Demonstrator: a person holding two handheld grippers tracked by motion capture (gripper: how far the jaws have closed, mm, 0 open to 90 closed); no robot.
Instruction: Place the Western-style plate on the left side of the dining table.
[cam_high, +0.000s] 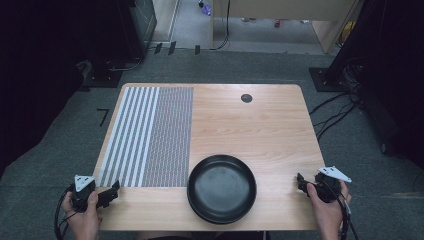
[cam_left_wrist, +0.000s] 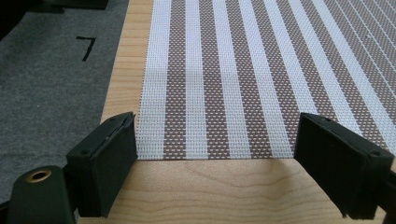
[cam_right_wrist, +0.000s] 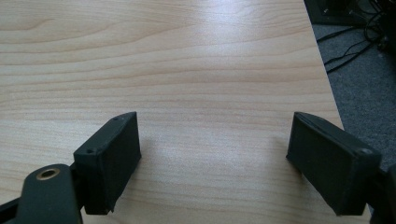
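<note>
two grippers wait at the near edge of the table (cam_high: 260, 125), each in a person's hand. left gripper (cam_high: 111, 192) sits at about 8 o'clock on the tabletop, jaws spread wide with nothing between them; in the left gripper view they frame the near hem of the striped placemat (cam_left_wrist: 243, 84), just short of it, not touching. right gripper (cam_high: 301, 182) sits at about 4 o'clock, jaws likewise spread, bare wood between them in the right gripper view.

placemat lies flat over the left half of the table, its near edge toward 6 o'clock, running back to 12. black plate (cam_high: 221, 188) rests at 6 o'clock, just beside the mat's near right corner; whether it overlaps the mat i cannot tell.

judgement on handling: mat looks like open woven mesh, light, limp, likely to sag and fold when lifted. flat on the wood, so little to bite; best hold seems the near hem or a near corner, pinched thin. plate looks rigid, smooth, probably heavier and slippery; take its raised rim.
</note>
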